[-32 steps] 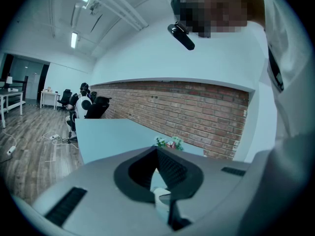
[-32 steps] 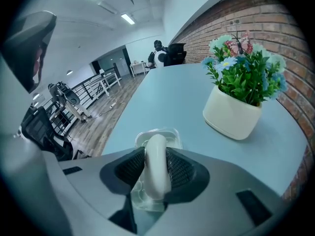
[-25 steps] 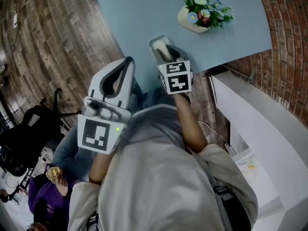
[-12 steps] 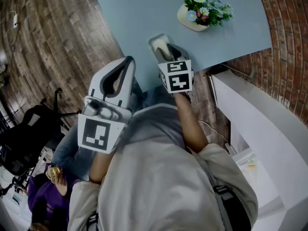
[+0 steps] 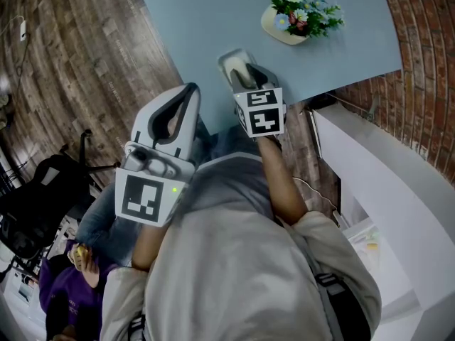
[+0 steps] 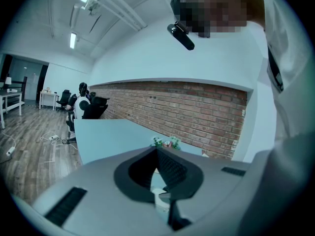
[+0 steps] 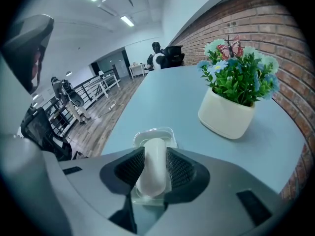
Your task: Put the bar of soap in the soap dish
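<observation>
A white bar of soap stands on edge between the jaws of my right gripper, which is shut on it. Right beneath it a clear plastic soap dish rests on the light-blue table; I cannot tell whether the soap touches the dish. In the head view the right gripper reaches over the table's near edge, with the soap dish poking out past its tips. My left gripper hangs off the table's near-left edge with jaws together and nothing held; the left gripper points toward the table.
A cream pot of flowers stands at the table's far right, also the flower pot close to the right of the dish. A brick wall and white counter lie right. Wooden floor, a black chair and a seated person lie left.
The right gripper with the soap has edged slightly farther over the table. The left gripper has stayed where it was.
</observation>
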The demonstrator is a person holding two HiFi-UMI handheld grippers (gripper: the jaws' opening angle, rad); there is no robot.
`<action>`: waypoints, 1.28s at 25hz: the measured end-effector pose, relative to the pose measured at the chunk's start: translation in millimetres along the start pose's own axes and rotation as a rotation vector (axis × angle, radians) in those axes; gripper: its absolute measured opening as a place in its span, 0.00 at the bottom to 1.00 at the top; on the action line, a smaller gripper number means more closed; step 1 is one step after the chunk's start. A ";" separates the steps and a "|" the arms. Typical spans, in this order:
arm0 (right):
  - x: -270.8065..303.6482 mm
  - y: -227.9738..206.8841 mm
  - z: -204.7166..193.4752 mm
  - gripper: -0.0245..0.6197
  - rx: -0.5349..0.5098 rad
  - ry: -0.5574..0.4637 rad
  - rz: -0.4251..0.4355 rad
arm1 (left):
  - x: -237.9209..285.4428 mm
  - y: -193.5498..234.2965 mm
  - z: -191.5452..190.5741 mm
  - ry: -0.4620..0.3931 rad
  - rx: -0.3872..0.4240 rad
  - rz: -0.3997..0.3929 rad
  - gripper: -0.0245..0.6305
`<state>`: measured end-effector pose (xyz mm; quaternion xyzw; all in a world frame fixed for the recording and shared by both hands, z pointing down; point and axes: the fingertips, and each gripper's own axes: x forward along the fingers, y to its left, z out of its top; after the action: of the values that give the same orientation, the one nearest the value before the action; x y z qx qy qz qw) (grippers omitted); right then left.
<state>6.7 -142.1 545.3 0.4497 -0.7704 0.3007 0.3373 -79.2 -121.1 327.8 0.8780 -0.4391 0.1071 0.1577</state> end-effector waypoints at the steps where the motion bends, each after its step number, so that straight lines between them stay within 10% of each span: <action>1: -0.5 -0.7 1.0 0.25 -0.002 -0.003 -0.003 | 0.2 0.0 0.2 0.000 0.000 0.000 0.04; 20: -22.9 -6.8 23.3 0.08 -0.009 -0.139 -0.012 | 2.7 -6.6 0.9 -0.005 -0.002 0.000 0.04; 32: -99.6 8.1 87.6 0.06 -0.053 -0.450 0.027 | -1.4 -11.9 14.2 -0.072 0.015 0.016 0.04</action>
<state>14.2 -157.1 413.4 0.4859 -0.8399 0.1770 0.1648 -69.8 -118.6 312.0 0.8788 -0.4508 0.0804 0.1342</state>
